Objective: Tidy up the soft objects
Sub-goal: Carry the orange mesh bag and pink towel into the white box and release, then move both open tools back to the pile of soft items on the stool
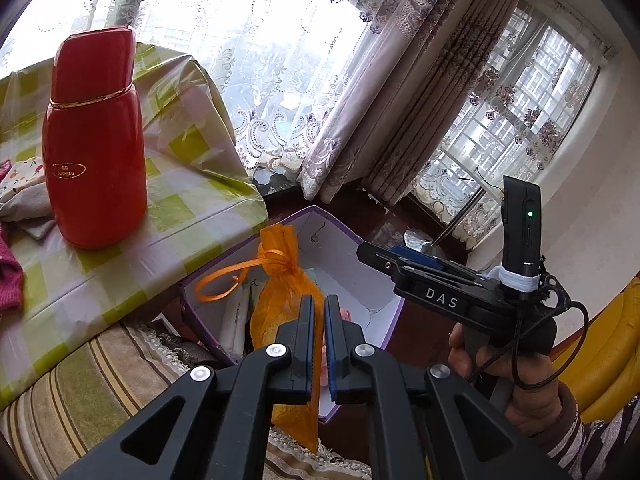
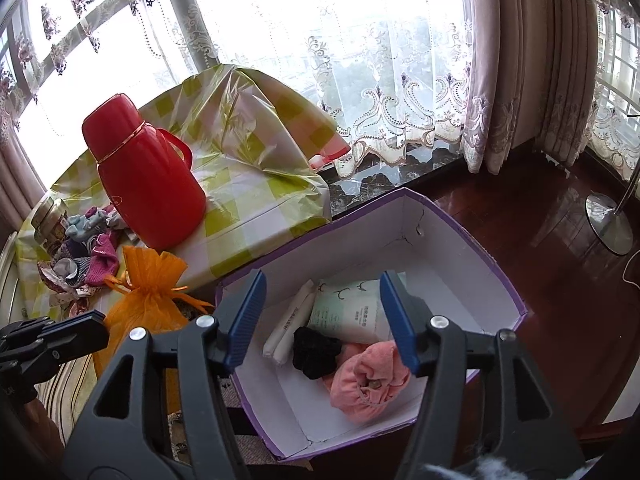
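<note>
My left gripper (image 1: 319, 322) is shut on an orange mesh drawstring bag (image 1: 280, 304) and holds it over the near left rim of the purple box (image 1: 384, 320). The bag (image 2: 144, 312) also shows in the right wrist view, left of the box (image 2: 460, 232). My right gripper (image 2: 322, 316) is open and empty above the box. Inside the box lie a pink cloth (image 2: 368, 380), a black cloth (image 2: 316, 352), a pale green packet (image 2: 348, 312) and a white roll (image 2: 288, 332). A pile of small socks and cloths (image 2: 88, 256) lies on the table.
A red thermos (image 2: 148, 176) stands on the green checked tablecloth (image 2: 256, 216), beside a glass jar (image 2: 50, 220). A striped cushion (image 1: 80, 392) lies below the table edge. A lamp stand base (image 2: 608, 220) sits on the dark wooden floor. Curtains hang behind.
</note>
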`<state>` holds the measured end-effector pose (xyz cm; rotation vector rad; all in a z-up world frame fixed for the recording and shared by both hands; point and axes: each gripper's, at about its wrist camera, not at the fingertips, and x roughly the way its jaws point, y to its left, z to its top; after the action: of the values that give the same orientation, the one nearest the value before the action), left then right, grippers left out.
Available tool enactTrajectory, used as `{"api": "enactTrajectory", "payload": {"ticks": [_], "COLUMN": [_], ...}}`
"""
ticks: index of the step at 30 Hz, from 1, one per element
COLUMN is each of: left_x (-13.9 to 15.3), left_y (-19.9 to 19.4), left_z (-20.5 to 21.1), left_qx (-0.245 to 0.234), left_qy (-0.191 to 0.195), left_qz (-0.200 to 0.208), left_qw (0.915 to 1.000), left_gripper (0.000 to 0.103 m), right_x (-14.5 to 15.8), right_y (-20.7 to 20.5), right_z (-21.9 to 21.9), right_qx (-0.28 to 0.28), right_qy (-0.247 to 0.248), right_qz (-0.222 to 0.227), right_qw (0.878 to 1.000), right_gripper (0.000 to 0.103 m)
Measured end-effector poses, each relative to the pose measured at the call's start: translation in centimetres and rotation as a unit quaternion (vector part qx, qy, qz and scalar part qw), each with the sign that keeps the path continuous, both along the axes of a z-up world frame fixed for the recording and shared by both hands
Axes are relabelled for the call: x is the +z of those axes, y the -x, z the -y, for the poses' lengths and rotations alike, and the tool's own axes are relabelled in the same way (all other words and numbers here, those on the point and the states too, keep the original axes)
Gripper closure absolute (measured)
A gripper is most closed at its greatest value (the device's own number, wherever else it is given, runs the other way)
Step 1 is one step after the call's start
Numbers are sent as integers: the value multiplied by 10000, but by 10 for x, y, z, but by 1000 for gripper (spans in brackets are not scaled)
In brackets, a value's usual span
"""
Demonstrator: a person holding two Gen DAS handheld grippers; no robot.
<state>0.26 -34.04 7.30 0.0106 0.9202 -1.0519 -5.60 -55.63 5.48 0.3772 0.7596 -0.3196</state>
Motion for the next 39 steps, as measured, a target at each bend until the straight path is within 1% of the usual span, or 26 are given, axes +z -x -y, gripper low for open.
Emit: {"api": "enactTrajectory", "payload": {"ticks": [2,4,5,6,7,9,12,14,16,19,20,21,24,28,30,31,33,37,39], "left_x": [1,1,0,-1,-1,-3,-3,-2,-1,1,1,1,-3,-7,-10,-12,-15,-20,-23], "left_y": [0,-1,-2,-3,-5,-9,-12,-12,-12,-11,-11,-12,-17,-29,-35,-39,-47,-59,-67], "left_z": [2,3,3,1,-2,-5,-11,-16,-22,-32,-36,-40,-58,-90,-109,-120,-144,-186,-205], "left_qx": [-54,-66,0,113,197,242,408,523,646,803,851,882,1071,1518,1745,1869,2094,2682,2937], "left_qy": [59,71,40,38,98,82,97,89,54,-10,-53,-113,-244,-408,-425,-401,-203,-89,-58], "left_qz": [-25,-33,-20,3,7,-85,-83,-11,167,554,674,753,810,775,711,627,406,209,90], "left_qw": [10000,9999,10000,9999,9998,9996,9991,9986,9978,9952,9941,9932,9906,9845,9812,9795,9768,9631,9559], "left_gripper": [95,70,33,15,15,15,15,15,15,15,15,15,15,15,15,15,15,16,20], "right_x": [0,1,1,0,0,-1,-2,-1,1,10,15,18,28,30,28,27,24,22,22], "right_y": [0,1,1,2,2,1,-1,-3,-3,-3,-3,-3,-7,-17,-23,-25,-30,-40,-46], "right_z": [1,2,2,2,3,2,-1,-4,-8,-19,-24,-29,-44,-62,-75,-81,-95,-134,-151], "right_qx": [-21,-49,-69,-77,-73,-51,13,67,105,31,28,43,109,385,662,824,1126,1548,1760], "right_qy": [8,24,34,33,27,14,4,27,110,557,728,876,1209,1077,969,878,676,737,719], "right_qz": [-4,-4,-9,-13,-15,-38,-60,-54,-20,88,157,221,324,348,303,333,381,398,391], "right_qw": [10000,10000,10000,10000,10000,10000,10000,10000,9999,9984,9972,9959,9921,9928,9926,9922,9906,9844,9810], "right_gripper": [39,36,34,33,33,32,32,32,32,27,23,18,11,10,10,10,10,10,10]}}
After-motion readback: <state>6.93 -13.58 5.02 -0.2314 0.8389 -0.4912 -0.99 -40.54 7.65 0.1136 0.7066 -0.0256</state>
